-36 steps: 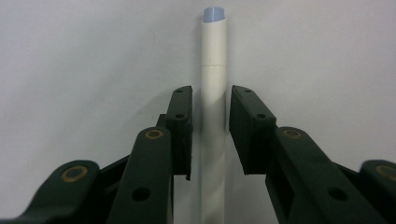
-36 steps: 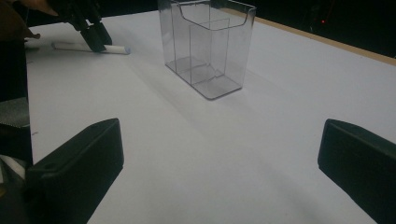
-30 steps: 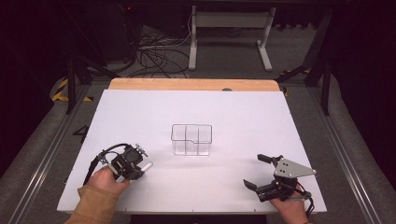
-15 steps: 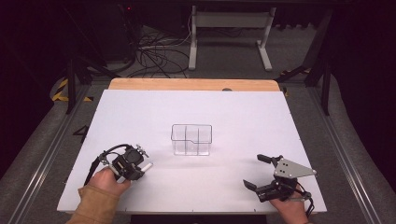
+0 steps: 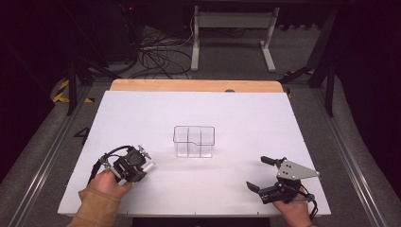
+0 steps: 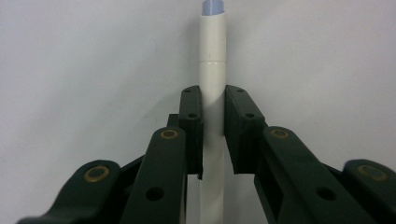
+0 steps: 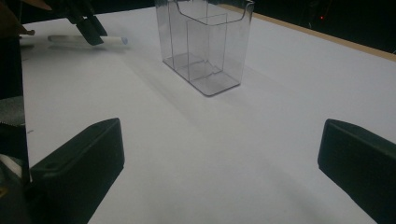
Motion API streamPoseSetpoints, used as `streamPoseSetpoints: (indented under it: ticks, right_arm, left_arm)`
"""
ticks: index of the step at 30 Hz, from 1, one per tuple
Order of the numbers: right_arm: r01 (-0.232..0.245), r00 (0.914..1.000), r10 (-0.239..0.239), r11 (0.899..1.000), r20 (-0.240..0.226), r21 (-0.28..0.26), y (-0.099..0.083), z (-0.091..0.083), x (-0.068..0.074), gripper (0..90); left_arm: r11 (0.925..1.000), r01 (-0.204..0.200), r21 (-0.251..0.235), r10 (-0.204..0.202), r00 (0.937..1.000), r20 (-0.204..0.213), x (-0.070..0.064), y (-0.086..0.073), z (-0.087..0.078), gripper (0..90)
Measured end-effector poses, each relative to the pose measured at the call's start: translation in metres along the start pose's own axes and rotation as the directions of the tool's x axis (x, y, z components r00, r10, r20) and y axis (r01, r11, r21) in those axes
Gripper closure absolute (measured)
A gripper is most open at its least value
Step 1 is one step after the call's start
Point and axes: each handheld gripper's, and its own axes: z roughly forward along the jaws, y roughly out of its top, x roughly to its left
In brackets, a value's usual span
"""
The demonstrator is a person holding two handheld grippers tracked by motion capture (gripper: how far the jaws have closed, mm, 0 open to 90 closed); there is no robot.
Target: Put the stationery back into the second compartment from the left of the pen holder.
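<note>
A white marker [image 6: 212,74] with a pale blue end lies on the white table top, and my left gripper [image 6: 214,100] is shut on it around its middle. From above, the left gripper [image 5: 140,165] sits at the table's front left with the marker [image 5: 149,167] poking out to the right. A clear plastic organiser [image 5: 194,141] with several compartments stands upright at the table's middle; it looks empty [image 7: 205,42]. My right gripper [image 5: 259,173] rests open at the front right, with nothing between its jaws.
The white table top [image 5: 236,118] has a wooden strip [image 5: 194,85] along its far edge. Beyond it on the floor are cables [image 5: 156,52] and a white stand's legs [image 5: 231,33]. Metal rails run along both sides.
</note>
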Motion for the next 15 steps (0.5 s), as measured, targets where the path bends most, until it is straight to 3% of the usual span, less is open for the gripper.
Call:
streamPoseSetpoints:
  ticks: [4, 8, 11, 13, 14, 15]
  right_arm:
    - [-0.001, 1.0000, 0.001, 1.000, 0.000, 0.002, 0.000, 0.000, 0.000, 0.9]
    - [-0.004, 1.0000, 0.004, 1.000, -0.001, 0.002, 0.000, 0.001, 0.000, 0.9]
    - [-0.003, 1.0000, 0.003, 1.000, 0.000, 0.002, 0.000, 0.000, 0.000, 0.9]
    - [-0.004, 1.0000, 0.004, 1.000, -0.002, 0.002, 0.000, 0.001, 0.000, 0.9]
    - [-0.004, 1.0000, 0.004, 1.000, -0.002, 0.002, 0.000, 0.001, 0.000, 0.9]
    - [-0.005, 1.0000, 0.005, 1.000, -0.002, 0.003, 0.000, 0.001, 0.000, 0.9]
  left_arm:
    - [0.9986, -0.007, -0.053, 0.006, 1.0000, -0.001, 0.000, 0.000, -0.010, 78.5]
    - [0.9920, 0.000, -0.127, 0.002, 0.9999, 0.010, 0.002, -0.001, -0.019, 78.5]
    - [0.9836, 0.007, -0.180, -0.004, 0.9998, 0.017, 0.002, -0.001, -0.027, 78.5]
    - [0.9707, -0.001, -0.240, 0.002, 1.0000, 0.005, 0.002, 0.000, -0.034, 78.4]
    - [0.9707, -0.001, -0.240, 0.002, 1.0000, 0.005, 0.002, 0.000, -0.034, 78.4]
    - [0.9658, 0.002, -0.259, -0.002, 1.0000, 0.003, 0.001, 0.000, -0.035, 78.4]
